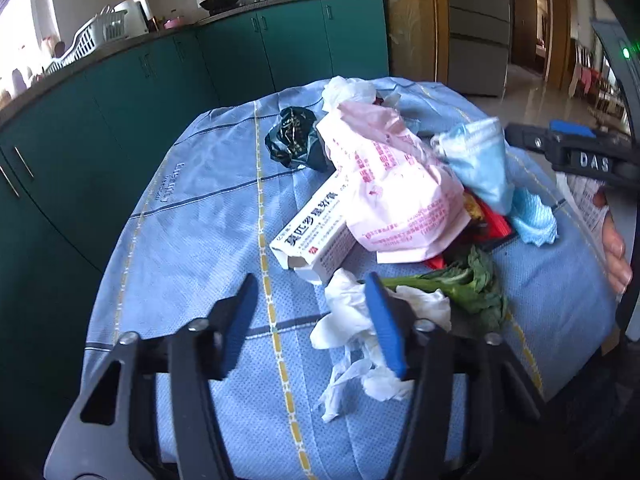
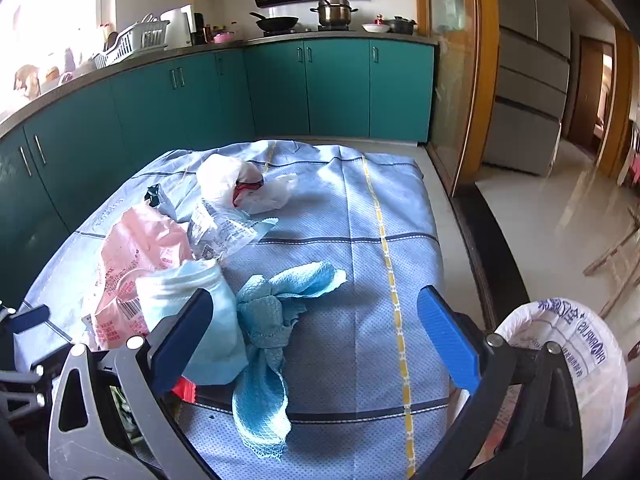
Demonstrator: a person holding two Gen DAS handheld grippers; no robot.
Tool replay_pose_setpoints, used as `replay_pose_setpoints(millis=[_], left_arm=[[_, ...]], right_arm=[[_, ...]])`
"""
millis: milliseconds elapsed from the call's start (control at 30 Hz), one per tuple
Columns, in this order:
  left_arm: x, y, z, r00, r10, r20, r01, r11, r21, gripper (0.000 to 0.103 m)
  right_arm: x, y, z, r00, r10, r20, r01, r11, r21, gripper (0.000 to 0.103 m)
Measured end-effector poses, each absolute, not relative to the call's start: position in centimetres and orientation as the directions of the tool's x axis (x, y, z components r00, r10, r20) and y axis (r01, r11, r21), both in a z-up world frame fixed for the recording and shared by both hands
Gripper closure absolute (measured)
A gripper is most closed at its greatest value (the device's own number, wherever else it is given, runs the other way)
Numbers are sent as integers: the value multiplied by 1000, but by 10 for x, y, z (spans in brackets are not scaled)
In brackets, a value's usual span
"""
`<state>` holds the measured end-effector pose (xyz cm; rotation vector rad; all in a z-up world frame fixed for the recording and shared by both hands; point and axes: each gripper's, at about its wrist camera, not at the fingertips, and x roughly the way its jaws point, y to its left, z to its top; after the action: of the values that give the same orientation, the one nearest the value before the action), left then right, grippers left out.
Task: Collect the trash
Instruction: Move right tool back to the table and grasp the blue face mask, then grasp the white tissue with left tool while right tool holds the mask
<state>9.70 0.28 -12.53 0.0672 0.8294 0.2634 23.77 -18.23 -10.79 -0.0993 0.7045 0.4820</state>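
Trash lies on a table under a blue cloth [image 1: 200, 216]. In the left wrist view my left gripper [image 1: 312, 320] is open and empty above the cloth, its right finger over crumpled white tissue [image 1: 352, 320]. Just beyond lie a white medicine box [image 1: 312, 232], a pink printed bag [image 1: 392, 184], a green vegetable stalk [image 1: 460, 284], a dark crumpled wrapper [image 1: 296, 140] and a light blue face mask [image 1: 480, 152]. My right gripper [image 2: 316, 340] is open and empty over a blue cleaning cloth [image 2: 272, 320], beside the mask [image 2: 200, 304] and pink bag [image 2: 132, 256].
A white plastic bag [image 2: 232, 184] and a clear wrapper [image 2: 224, 232] lie further back. A white printed bag [image 2: 580, 360] hangs at the right edge. Green kitchen cabinets [image 2: 280, 88] stand behind the table. Tiled floor [image 2: 560, 208] lies to the right.
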Motion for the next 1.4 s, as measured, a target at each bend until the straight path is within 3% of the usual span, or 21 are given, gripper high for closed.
replay_pose_setpoints(millis=[67, 167, 200, 300, 433, 533, 633, 867, 933, 1000, 1067, 1167, 1233, 1400], left_arm=[[102, 6, -125, 650, 290, -703, -223, 956, 188, 65], [113, 20, -127, 625, 307, -718, -266, 948, 174, 65], [112, 24, -125, 627, 284, -726, -271, 952, 139, 61], [104, 33, -113, 663, 252, -705, -287, 955, 71, 34], [91, 26, -102, 688, 183, -702, -220, 975, 39, 21], [86, 13, -107, 674, 69, -736, -125, 992, -22, 18], [87, -5, -118, 649, 30, -760, -61, 998, -12, 18], [91, -21, -134, 620, 26, -784, -24, 1000, 15, 18], [91, -22, -136, 620, 33, -784, -30, 999, 19, 18], [92, -20, -137, 616, 36, -787, -34, 999, 20, 18], [92, -19, -138, 613, 45, -789, -43, 999, 23, 18], [91, -17, -138, 606, 70, -792, -51, 997, 49, 19], [91, -17, -139, 607, 69, -792, -44, 998, 53, 35], [90, -19, -136, 619, 61, -783, -29, 998, 55, 49]], right_arm=[[237, -182, -109, 658, 388, -645, -457, 887, 68, 3], [236, -180, -111, 659, 384, -647, -462, 885, 55, 3], [236, -179, -111, 661, 382, -646, -463, 885, 49, 3], [234, -183, -108, 671, 375, -639, -461, 887, 36, 3], [238, -197, -103, 684, 370, -628, -432, 900, 59, 3], [240, -207, -98, 667, 427, -611, -442, 886, 137, 3], [233, -202, -93, 619, 526, -583, -518, 831, 200, 3], [221, -151, -109, 556, 520, -649, -612, 784, 104, 4], [219, -138, -117, 550, 496, -672, -618, 783, 71, 16], [219, -130, -123, 534, 480, -696, -625, 779, 58, 45], [219, -130, -126, 515, 487, -705, -631, 773, 73, 67], [219, -138, -121, 535, 498, -682, -620, 780, 83, 71], [219, -151, -112, 553, 520, -651, -608, 786, 112, 71], [222, -188, -95, 612, 541, -578, -557, 813, 171, 71]])
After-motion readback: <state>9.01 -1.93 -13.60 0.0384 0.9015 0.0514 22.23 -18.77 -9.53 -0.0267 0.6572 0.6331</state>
